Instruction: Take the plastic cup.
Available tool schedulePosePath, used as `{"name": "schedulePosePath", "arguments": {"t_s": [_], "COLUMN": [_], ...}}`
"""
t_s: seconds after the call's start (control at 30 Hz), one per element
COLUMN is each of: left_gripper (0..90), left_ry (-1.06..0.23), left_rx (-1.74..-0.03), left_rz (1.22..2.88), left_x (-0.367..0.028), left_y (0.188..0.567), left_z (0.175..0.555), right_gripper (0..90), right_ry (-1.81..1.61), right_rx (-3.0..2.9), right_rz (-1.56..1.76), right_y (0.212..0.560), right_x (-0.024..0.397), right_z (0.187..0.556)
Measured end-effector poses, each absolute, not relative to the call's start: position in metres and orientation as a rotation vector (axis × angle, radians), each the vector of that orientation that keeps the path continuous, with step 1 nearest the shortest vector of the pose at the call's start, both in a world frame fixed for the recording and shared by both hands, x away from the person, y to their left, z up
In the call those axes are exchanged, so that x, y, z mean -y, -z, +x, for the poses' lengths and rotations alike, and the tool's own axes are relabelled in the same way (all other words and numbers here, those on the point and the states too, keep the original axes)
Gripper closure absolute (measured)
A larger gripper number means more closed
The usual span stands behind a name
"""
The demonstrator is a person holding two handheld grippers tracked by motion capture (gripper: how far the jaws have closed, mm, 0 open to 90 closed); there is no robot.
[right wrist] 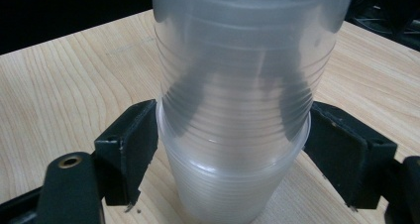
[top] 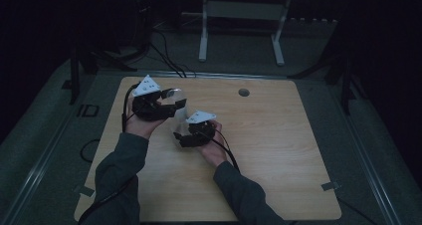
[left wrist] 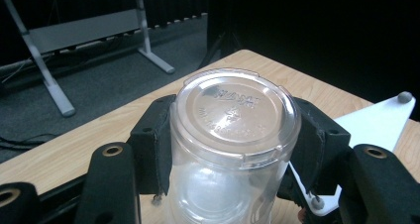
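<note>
Two clear plastic cups are nested one in the other, held above the wooden table (top: 278, 150) left of its middle. My left gripper (left wrist: 235, 135) is shut on the inner cup (left wrist: 233, 115), whose embossed base faces its camera. My right gripper (right wrist: 233, 144) is shut on the outer cup (right wrist: 233, 184) just below its rim, and the inner cup (right wrist: 242, 50) rises out of it. In the high view the left gripper (top: 166, 105) sits up and left of the right gripper (top: 184, 134), with the cups (top: 176, 128) bridging them.
A round grommet hole (top: 244, 92) lies near the table's far edge. A white metal stand (top: 241, 11) is on the floor beyond the table, with dark tripod legs and cables to the left. Tape marks (top: 331, 186) sit off the near right corner.
</note>
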State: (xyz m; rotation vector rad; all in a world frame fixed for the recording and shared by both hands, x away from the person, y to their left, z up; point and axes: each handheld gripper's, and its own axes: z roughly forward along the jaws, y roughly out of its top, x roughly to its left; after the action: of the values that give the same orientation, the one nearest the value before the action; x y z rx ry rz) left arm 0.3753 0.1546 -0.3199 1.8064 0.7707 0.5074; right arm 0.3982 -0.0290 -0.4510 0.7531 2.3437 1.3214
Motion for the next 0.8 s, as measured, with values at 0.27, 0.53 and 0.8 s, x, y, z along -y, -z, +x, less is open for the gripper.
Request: {"name": "schedulePosePath", "arguments": {"t_s": [0.27, 0.53, 0.8], "left_gripper": [41.4, 41.4, 41.4], "left_ry": [-0.511, -0.505, -0.502], "left_rx": [-0.753, -0.748, -0.744], "left_rz": [1.797, 1.781, 1.774], "left_x": [-0.156, -0.161, -0.163], "left_y": [0.309, 0.301, 0.297], "left_z": [0.372, 0.368, 0.366], "right_gripper": [21.7, 21.9, 21.3], "right_ry": [-1.336, -1.343, -1.342], "right_rx": [-2.342, -2.337, -2.339], "right_rz": [0.760, 0.758, 0.751], "right_y": [0.451, 0.449, 0.449], "right_x": [0.030, 0.034, 0.035], "right_z": [0.397, 0.395, 0.393]}}
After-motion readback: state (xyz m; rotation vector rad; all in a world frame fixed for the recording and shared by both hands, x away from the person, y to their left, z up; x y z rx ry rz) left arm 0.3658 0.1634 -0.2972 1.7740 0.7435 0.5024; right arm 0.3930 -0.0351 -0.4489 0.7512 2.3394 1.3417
